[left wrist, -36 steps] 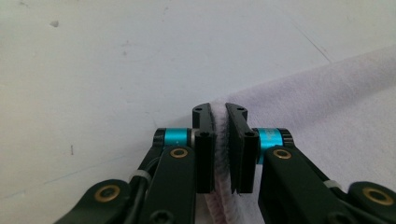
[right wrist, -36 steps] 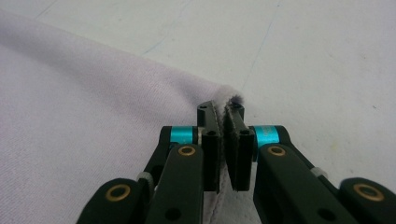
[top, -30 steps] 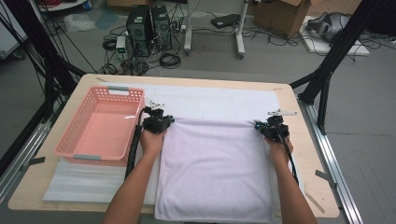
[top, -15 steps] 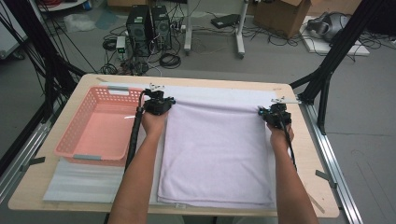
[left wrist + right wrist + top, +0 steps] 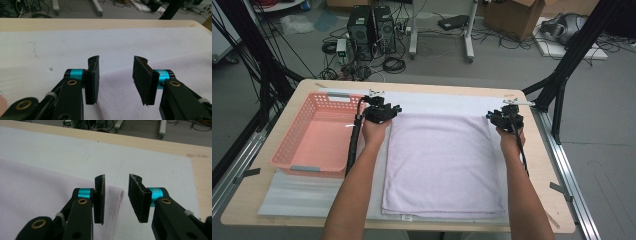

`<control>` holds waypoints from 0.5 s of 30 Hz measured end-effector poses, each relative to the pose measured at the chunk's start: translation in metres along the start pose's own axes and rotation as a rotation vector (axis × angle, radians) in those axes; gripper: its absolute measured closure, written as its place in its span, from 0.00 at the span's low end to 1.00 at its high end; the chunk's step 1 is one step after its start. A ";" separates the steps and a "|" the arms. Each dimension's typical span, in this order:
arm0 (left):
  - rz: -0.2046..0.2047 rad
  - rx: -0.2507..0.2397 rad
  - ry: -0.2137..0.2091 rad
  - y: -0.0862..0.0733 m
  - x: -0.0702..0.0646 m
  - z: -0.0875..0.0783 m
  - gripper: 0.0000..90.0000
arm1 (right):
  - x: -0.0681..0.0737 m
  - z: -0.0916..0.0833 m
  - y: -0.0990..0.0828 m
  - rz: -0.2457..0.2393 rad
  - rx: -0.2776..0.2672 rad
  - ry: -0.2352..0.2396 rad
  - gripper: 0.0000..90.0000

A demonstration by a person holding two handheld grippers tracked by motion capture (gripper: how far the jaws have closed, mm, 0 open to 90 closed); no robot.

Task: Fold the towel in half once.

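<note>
A pale lilac towel [image 5: 442, 165] lies spread flat on the white mat [image 5: 447, 104]. My left gripper [image 5: 382, 111] hovers at the towel's far left corner, my right gripper [image 5: 504, 119] at its far right corner. In the left gripper view the gripper [image 5: 116, 80] has just been opening; its pads [image 5: 92, 82] stand apart over the towel [image 5: 120, 100], touching nothing. The right gripper [image 5: 116, 200] has also just been opening. Its jaws are parted above the towel corner [image 5: 50, 195], and no cloth is between the pads.
A pink plastic basket [image 5: 307, 169] stands left of the towel, close to my left forearm. A clear plastic sheet [image 5: 297, 195] lies in front of it. The table's far edge [image 5: 412, 86] runs just beyond the grippers. Black frame struts [image 5: 562, 70] rise at the right.
Both grippers carried the towel's edge toward the far side, and the towel now lies flat. Since then both sets of jaws have opened and let go of the corners.
</note>
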State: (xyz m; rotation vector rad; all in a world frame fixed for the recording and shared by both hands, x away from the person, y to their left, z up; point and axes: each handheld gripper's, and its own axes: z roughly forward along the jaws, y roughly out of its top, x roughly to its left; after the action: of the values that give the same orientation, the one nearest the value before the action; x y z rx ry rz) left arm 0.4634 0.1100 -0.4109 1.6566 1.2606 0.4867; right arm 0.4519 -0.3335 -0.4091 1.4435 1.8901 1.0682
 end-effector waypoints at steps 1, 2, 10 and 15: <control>-0.005 0.000 -0.008 0.000 0.000 -0.002 0.64 | -0.001 -0.004 -0.001 0.008 -0.003 0.009 0.74; -0.011 0.009 -0.020 -0.001 -0.002 -0.003 0.65 | -0.001 -0.007 -0.002 0.012 -0.004 0.013 0.74; 0.032 -0.010 -0.067 -0.007 -0.019 -0.026 0.76 | -0.003 -0.040 -0.008 -0.022 -0.005 0.079 0.84; 0.047 -0.029 -0.099 -0.015 -0.032 -0.042 0.77 | 0.001 -0.060 -0.016 -0.033 -0.009 0.111 0.88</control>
State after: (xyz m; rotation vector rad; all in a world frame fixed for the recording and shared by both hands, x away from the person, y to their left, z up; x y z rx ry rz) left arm 0.4113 0.1000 -0.3972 1.6693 1.1393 0.4440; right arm 0.3956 -0.3507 -0.3893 1.3686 1.9756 1.1613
